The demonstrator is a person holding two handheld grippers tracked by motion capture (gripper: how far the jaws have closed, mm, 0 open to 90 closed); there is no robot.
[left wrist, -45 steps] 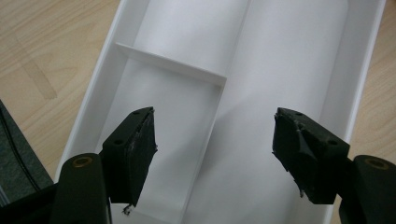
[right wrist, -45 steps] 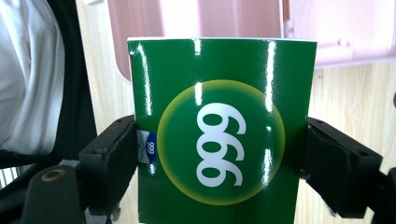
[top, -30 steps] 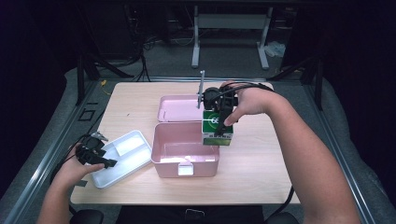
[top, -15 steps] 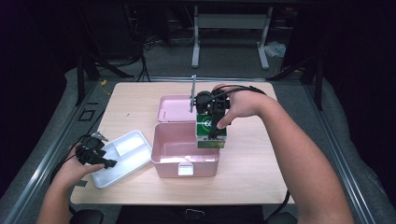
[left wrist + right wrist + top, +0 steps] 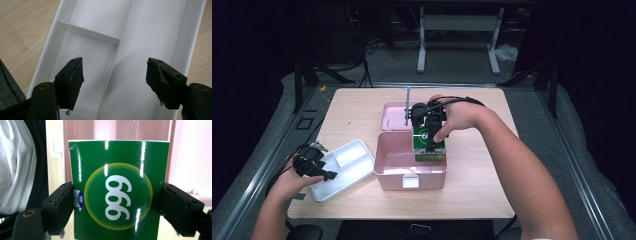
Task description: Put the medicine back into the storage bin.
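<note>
A green carton (image 5: 117,187) printed with "999" in a yellow-green circle is clamped between the jaws of my right gripper (image 5: 117,207). In the high view this carton (image 5: 429,148) hangs upright over the right part of the open pink box (image 5: 387,172), its lower end inside the box, with the right gripper (image 5: 428,120) above it. My left gripper (image 5: 115,77) stands open over a white divided tray (image 5: 82,30), nothing between its fingers. The high view has that gripper (image 5: 312,162) at the tray's (image 5: 343,167) left end.
The pink box's lid (image 5: 393,115) stands open behind it on the wooden table (image 5: 472,195). A thin grey post (image 5: 407,104) rises by the lid. Dark floor and metal frames surround the table.
My right gripper has carried the green carton leftward and down, so it now dips into the pink box. The left gripper has stayed over the white tray.
</note>
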